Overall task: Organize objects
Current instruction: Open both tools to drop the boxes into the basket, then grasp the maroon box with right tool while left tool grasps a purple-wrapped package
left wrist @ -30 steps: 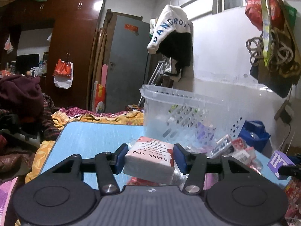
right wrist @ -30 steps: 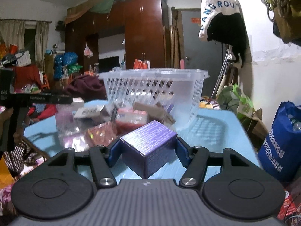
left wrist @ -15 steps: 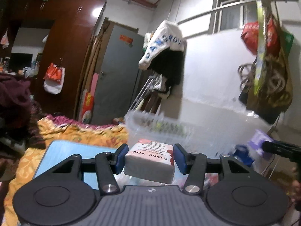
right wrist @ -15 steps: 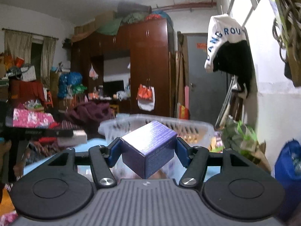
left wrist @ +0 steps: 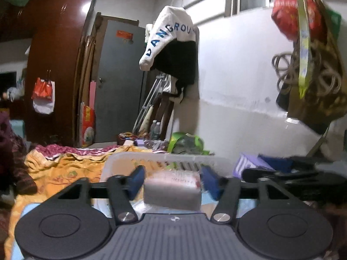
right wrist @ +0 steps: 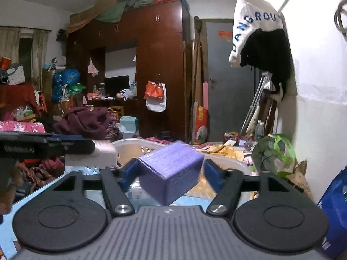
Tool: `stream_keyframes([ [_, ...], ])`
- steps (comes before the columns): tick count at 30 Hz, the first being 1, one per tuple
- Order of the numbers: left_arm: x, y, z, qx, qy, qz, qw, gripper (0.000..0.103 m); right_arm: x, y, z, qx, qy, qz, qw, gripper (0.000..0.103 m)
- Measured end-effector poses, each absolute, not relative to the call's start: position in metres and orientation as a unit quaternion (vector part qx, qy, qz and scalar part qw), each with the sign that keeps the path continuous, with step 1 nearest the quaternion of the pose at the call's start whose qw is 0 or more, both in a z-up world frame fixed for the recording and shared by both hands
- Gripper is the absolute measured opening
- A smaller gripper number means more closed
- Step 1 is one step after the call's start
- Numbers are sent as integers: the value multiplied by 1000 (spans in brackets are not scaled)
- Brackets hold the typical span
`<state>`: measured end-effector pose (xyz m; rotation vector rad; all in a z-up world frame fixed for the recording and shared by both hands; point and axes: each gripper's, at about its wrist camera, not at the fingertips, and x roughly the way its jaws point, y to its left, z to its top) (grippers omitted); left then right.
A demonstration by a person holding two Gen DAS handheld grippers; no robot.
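Overhead, white garment (left wrist: 167, 36) lettered "ANGROU", near grey door (left wrist: 118, 82)

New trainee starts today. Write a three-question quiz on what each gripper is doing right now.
1. True or false: the right gripper has a purple box between its jaws.
2. The left gripper carries: A) a bottle, B) a white packet, C) nothing.
3. Fill in: both loads hang above the rim of the white ____.

Key
1. True; the box sits tilted, a corner pointing down.
2. B; the packet sits between the blue pads, though blur hides the contact.
3. basket.
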<state>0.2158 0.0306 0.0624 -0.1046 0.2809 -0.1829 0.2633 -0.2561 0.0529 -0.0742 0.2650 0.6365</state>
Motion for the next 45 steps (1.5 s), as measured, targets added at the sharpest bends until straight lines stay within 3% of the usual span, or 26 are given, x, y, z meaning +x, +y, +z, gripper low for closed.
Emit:
stream_keyframes([
  [1, 212, 32, 61, -51, 133, -84, 986, 83, 264, -258, 53, -32, 133, 314, 939, 95],
  [4, 189, 42, 61, -70, 110, -90, 987, 85, 246, -270, 56, -29, 111, 307, 945, 103],
  [8, 136, 54, 41, -83, 103, -95, 987, 90, 207, -301, 42, -7, 107, 328, 939, 103],
  [13, 74, 59, -12, -68, 115, -84, 987, 90, 150, -328, -4, 10, 111, 344, 932, 103],
  [18, 39, 62, -29, -87, 105, -95, 986, 90, 121, -328, -28, 35, 136, 384, 913, 103],
  [20, 33, 59, -30, -76, 105, -93, 987, 90, 120, -321, -26, 27, 141, 397, 907, 101],
  [23, 30, 53, -32, -57, 103, -88, 989, 90, 120, -307, -24, -4, 133, 389, 912, 89],
  [25, 28, 54, -37, -47, 107, -85, 990, 88, 125, -301, -28, -16, 143, 392, 909, 69],
  [28, 30, 55, -43, -37, 118, -78, 989, 76, 127, -300, -36, -21, 155, 393, 906, 54],
  [29, 30, 56, -45, -36, 121, -80, 989, 73, 127, -300, -37, -21, 156, 393, 906, 53],
  [45, 53, 37, -61, 31, 147, -82, 985, 73, 119, -289, -51, -49, 155, 401, 902, 53],
])
